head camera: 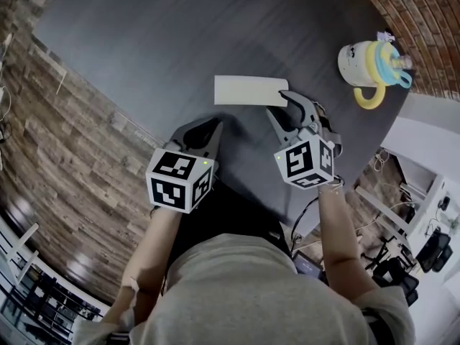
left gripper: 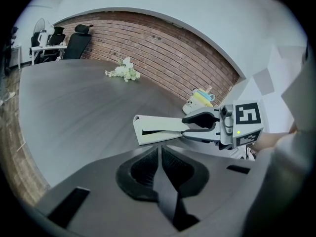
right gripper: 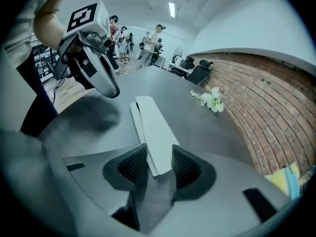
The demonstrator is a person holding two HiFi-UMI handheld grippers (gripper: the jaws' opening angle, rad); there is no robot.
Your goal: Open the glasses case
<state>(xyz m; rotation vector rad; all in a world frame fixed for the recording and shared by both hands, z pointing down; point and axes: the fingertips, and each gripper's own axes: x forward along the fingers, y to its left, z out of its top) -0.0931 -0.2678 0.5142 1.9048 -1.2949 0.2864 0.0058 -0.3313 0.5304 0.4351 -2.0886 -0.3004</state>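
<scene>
A: While clamped on the near end of the glasses case (head camera: 248, 90) with the right gripper (head camera: 282, 108), lift gently, no yanking. Probably best to peel the flap (left gripper: 163, 122) upward and not drag the whole case across the table (head camera: 144, 42).

B: Agreed. Bring in the left gripper (head camera: 212, 131) too? Jaws pressed together, nothing held, hanging near the case's long edge, not touching.

A: Yes. Press down on the lower shell, or ease a tip into the slit (left gripper: 153, 131). Otherwise likely to come up off the table whole.

B: Slit visible only from the left gripper view, as a dark gap along the case's side under a slightly raised flap. From the head view, just a plain pale rectangle lying flat.

A: And from the right gripper view alone, the case end seated between the ribbed pads (right gripper: 133, 164). Also people (right gripper: 158, 36) standing far off, unseen in the other two.
</scene>
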